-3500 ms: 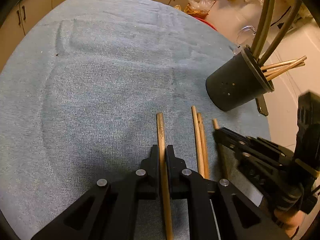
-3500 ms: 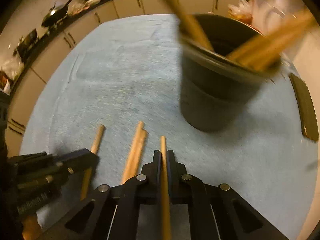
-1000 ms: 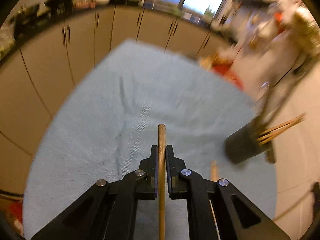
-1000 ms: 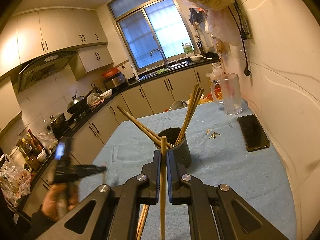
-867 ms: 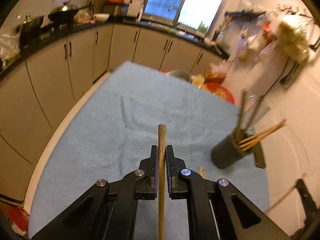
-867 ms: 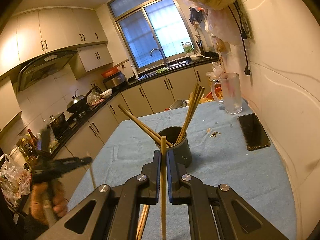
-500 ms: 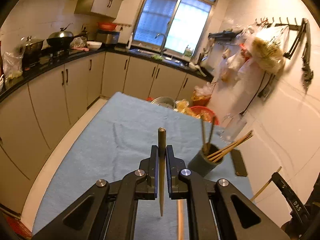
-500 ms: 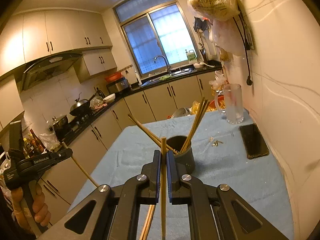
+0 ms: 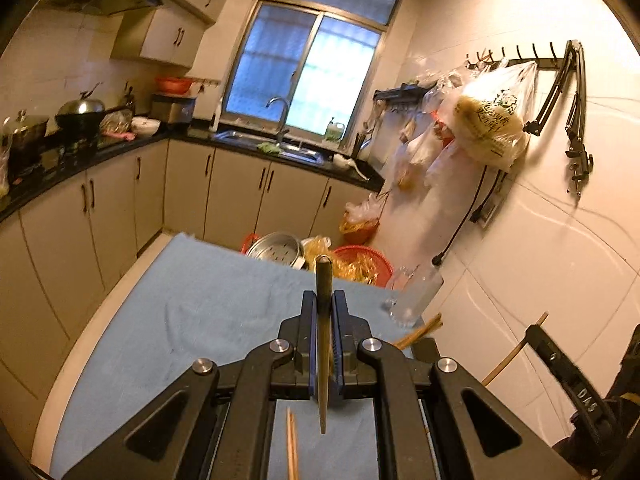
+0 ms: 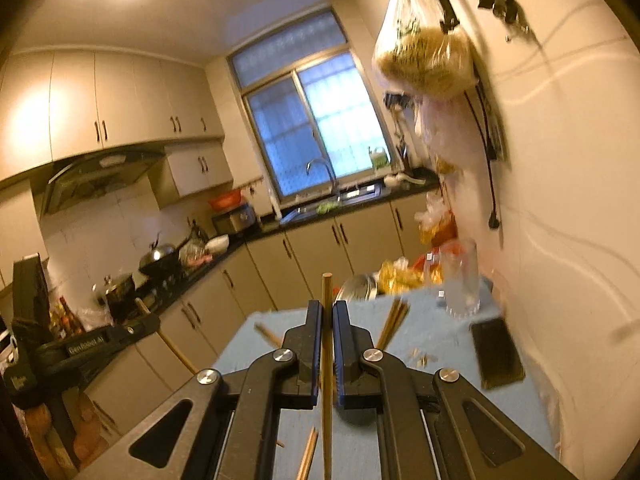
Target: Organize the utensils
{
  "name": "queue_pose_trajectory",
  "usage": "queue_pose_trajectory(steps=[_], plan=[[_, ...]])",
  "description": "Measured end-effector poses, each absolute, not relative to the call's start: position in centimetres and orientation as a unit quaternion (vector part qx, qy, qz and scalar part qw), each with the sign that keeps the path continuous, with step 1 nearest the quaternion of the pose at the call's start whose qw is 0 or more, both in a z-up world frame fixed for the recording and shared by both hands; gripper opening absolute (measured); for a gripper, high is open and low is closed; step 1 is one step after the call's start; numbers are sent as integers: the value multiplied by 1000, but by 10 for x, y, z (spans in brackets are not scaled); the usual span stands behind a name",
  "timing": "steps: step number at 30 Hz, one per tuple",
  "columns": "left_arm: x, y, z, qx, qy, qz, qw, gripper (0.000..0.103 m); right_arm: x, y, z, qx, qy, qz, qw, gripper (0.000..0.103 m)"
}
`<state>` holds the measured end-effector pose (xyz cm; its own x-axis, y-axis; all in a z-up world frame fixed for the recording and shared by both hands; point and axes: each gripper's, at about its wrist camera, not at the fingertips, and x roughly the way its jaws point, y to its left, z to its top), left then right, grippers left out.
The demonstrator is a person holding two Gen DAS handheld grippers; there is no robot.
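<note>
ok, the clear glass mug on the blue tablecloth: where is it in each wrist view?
Left wrist: clear glass mug right of centre, at the table's far right corner by the wall.
Right wrist: it stands right of centre, beyond the black phone.
Shared landmark: the window over the sink.

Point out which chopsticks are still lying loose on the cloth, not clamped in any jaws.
The pair of chopsticks lying flat on the blue cloth, just below the left gripper. The other two singles are each clamped and lifted in the air.
</note>
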<state>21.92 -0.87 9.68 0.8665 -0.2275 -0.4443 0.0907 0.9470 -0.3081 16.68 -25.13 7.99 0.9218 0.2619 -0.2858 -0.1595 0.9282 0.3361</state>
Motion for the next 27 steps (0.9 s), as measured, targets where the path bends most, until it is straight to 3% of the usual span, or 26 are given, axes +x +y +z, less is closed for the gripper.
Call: queue_pose_trajectory(steps=[10,27], plan=[[257,-31,104,-155,222,-103,957,7,217,-261,101,178,117,80,974,6],[292,-49,54,-133,265,-82,952,7,276,-252,39,187,154,51,969,6]])
